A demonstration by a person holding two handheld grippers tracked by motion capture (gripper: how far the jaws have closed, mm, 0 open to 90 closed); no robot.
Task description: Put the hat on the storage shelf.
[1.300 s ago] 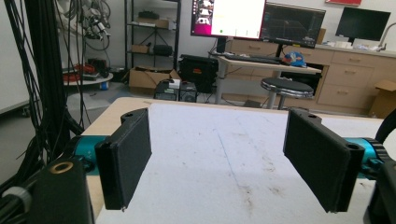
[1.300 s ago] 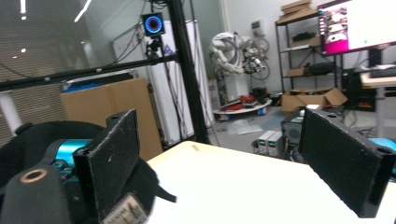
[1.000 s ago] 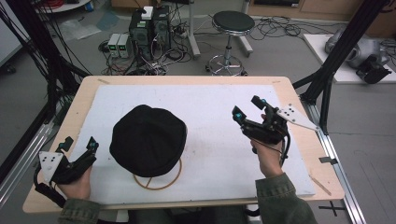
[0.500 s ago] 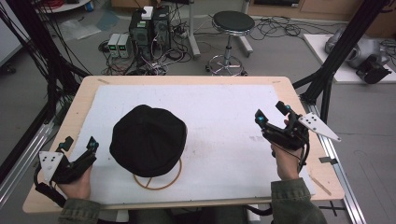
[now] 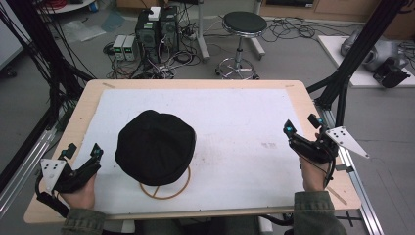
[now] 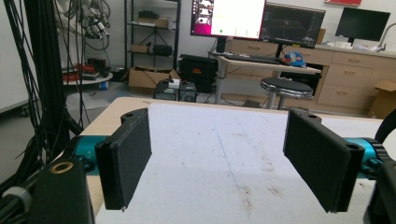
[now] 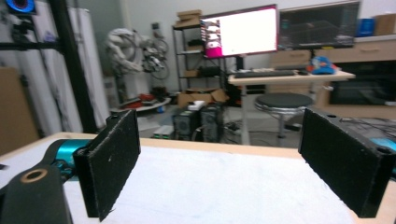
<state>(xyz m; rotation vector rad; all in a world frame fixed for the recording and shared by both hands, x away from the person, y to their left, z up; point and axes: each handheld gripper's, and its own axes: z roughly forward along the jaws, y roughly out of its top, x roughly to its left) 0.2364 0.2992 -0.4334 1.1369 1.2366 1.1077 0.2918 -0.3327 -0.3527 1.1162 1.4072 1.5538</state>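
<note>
Black fabric makes up the cap (image 5: 155, 147), which is sitting on a wooden ring stand (image 5: 165, 190) a little left of the middle of the surface (image 5: 235, 122). The stand's hoop is showing just under the cap's near edge, touching the white mat (image 5: 244, 147) that is covering most of the surface. Nothing is lying in or on the cap.

The left gripper (image 5: 83, 154) is resting near the cap's left side, close to the near left corner of the surface, apart from the cap and not touching it. In the left gripper view, its jaws are standing wide apart with nothing between them, only bare mat showing in the gap.

The right gripper (image 5: 302, 124) is hovering well to the right of the cap, at the right edge of the surface, with its grey three-cornered plate reaching out past that edge. In the right gripper view its jaws are likewise spread wide and holding nothing, pointing away from the person across the mat.
</note>
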